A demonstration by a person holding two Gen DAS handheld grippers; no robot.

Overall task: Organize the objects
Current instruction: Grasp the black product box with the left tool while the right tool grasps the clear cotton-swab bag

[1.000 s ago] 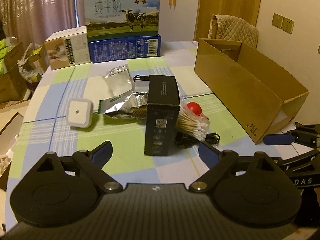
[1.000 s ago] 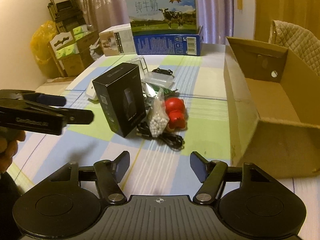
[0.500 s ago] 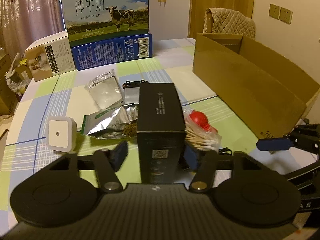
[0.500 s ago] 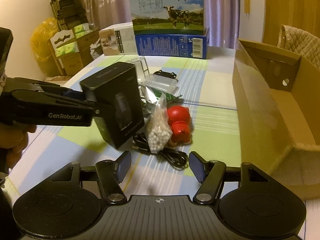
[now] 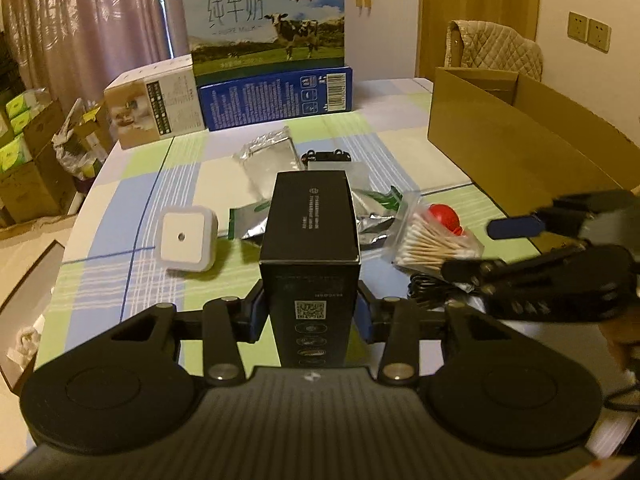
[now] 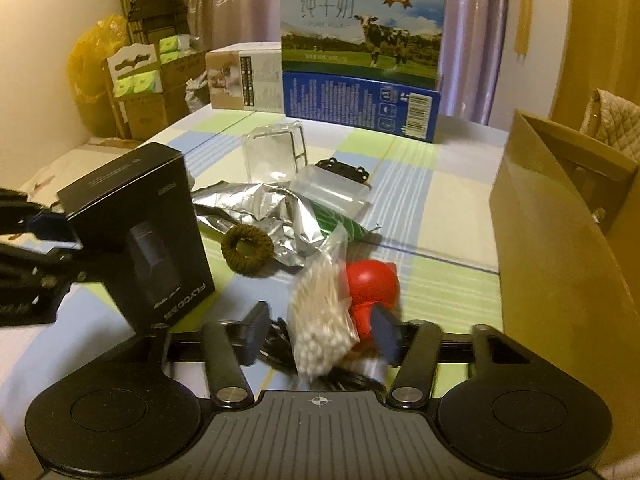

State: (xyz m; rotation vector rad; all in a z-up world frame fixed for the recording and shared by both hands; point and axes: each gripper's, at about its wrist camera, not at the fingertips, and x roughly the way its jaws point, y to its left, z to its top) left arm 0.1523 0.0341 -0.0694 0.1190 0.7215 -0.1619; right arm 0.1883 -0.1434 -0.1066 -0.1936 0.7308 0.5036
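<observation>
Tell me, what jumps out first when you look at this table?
The tall black box stands upright in the middle of the table, clamped between the pads of the left gripper. Right beside it, the right gripper is closing around a clear bag of cotton swabs that leans against a bright red toy. At the far edge a big milk carton with a cow on it towers over everything.

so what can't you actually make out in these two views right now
- Cardboard box: its inside is hidden by its near wall in both views.
- Black cable: mostly covered by the cotton swab bag in the right wrist view.
- Black box: small print blurred, base cut off by the left gripper.
</observation>
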